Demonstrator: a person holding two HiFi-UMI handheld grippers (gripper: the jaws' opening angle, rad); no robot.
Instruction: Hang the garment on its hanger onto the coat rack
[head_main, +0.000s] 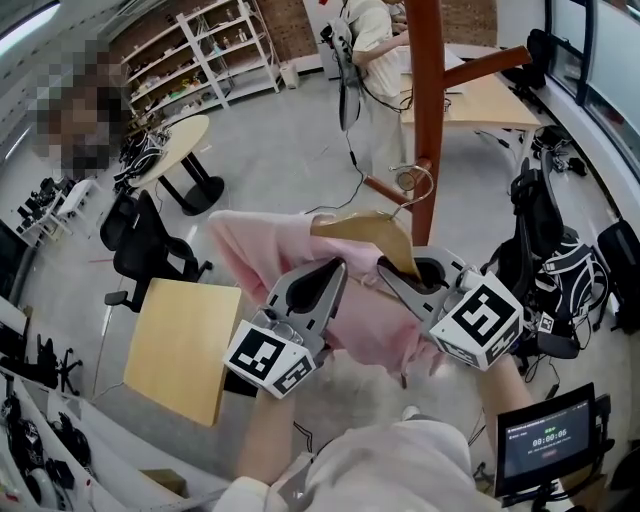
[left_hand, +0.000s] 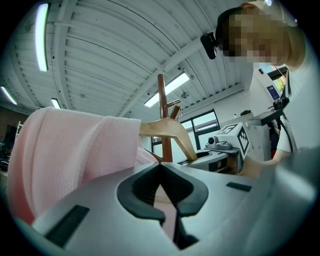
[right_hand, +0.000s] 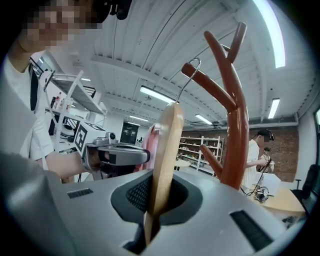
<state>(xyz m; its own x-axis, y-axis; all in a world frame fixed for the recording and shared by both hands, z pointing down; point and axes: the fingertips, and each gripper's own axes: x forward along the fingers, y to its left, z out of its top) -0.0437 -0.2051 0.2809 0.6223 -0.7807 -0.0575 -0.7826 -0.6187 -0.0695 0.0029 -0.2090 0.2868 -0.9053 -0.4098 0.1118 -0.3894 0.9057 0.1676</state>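
A pink garment (head_main: 290, 265) hangs on a wooden hanger (head_main: 365, 232) that both grippers hold up before the red-brown coat rack (head_main: 427, 110). The left gripper (head_main: 337, 266) is shut on pink fabric (left_hand: 75, 150) below the hanger's left arm (left_hand: 170, 131). The right gripper (head_main: 388, 272) is shut on the hanger's wooden arm (right_hand: 162, 160). The metal hook (right_hand: 192, 75) curls at the tip of a lower rack peg (right_hand: 212, 86); I cannot tell if it rests on it. The hook (head_main: 414, 186) also shows beside the pole in the head view.
A square wooden table (head_main: 180, 345) lies at lower left, with an office chair (head_main: 145, 250) and a round table (head_main: 175, 145) behind. Another person (head_main: 375, 50) stands by a table (head_main: 490, 100) behind the rack. Backpacks (head_main: 545, 250) and a screen (head_main: 545, 440) sit to the right.
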